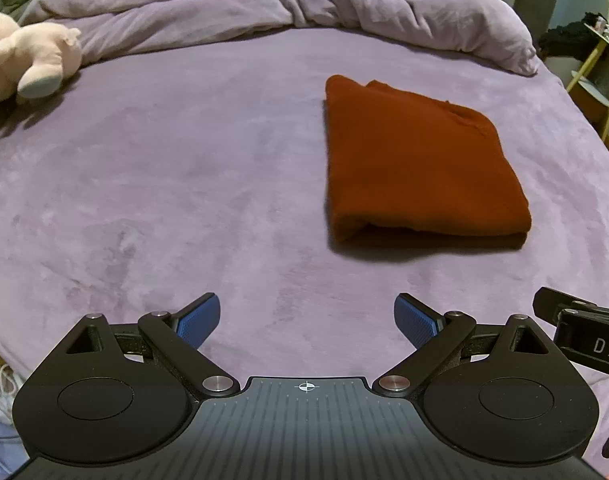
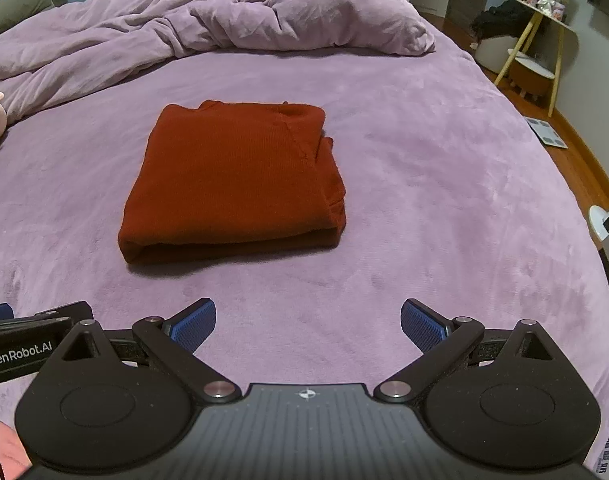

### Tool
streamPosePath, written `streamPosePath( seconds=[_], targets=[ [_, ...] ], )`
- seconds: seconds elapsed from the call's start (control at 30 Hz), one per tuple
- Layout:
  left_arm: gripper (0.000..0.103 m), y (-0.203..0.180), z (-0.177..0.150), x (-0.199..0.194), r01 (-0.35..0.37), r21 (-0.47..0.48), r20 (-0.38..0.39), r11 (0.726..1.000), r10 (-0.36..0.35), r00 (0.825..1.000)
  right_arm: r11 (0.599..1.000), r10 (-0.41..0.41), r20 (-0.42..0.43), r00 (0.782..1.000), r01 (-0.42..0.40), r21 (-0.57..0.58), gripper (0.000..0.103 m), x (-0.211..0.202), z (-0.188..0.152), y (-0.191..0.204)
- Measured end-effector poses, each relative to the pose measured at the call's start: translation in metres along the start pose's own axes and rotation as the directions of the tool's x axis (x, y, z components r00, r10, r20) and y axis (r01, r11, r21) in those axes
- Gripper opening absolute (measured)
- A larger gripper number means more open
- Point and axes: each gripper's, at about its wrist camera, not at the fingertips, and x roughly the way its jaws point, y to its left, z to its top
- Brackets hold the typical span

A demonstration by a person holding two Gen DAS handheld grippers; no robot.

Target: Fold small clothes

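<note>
A bed covered with a plush lilac sheet fills both views. A rust-red folded garment lies flat on it, its thick folded edge toward the cameras; in the left wrist view the garment sits at about 1 o'clock from the picture's middle, in the right wrist view at about 11 o'clock. A rumpled lilac duvet is heaped across the bed at 12 o'clock. A pale pink plush toy rests on the sheet at 10 o'clock, well apart from the garment and just beside the duvet.
</note>
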Motion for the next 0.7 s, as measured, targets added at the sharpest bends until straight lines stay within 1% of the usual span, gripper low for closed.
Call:
streamPosePath(
  seconds=[0.17,0.23,0.37,0.7],
  targets=[
    [0.097,-0.002,0.0,0.0,0.003,0.007,0.001,1.0,-0.003,1.0,1.0,0.0,-0.001,1.0,0.0,-0.001,0.099,0.0,0.001,0.0],
    [0.097,-0.003,-0.002,-0.002,0.01,0.015,0.018,1.0,-0.01,1.0,1.0,0.0,-0.001,1.0,0.0,-0.001,0.099,0.0,0.001,0.0],
    [0.097,-0.006,-0.003,-0.002,-0.015,0.029,0.024,0.999,0.015,1.0,1.0,0.001,-0.003,1.0,-0.001,0.001,0.099,0.0,0.001,0.0],
    [0.097,-0.011,-0.003,-0.004,-0.019,0.062,0.023,0.998,0.018,1.0,1.0,0.002,-0.006,1.0,-0.002,-0.005,0.099,0.0,0.002,-0.002]
  ],
)
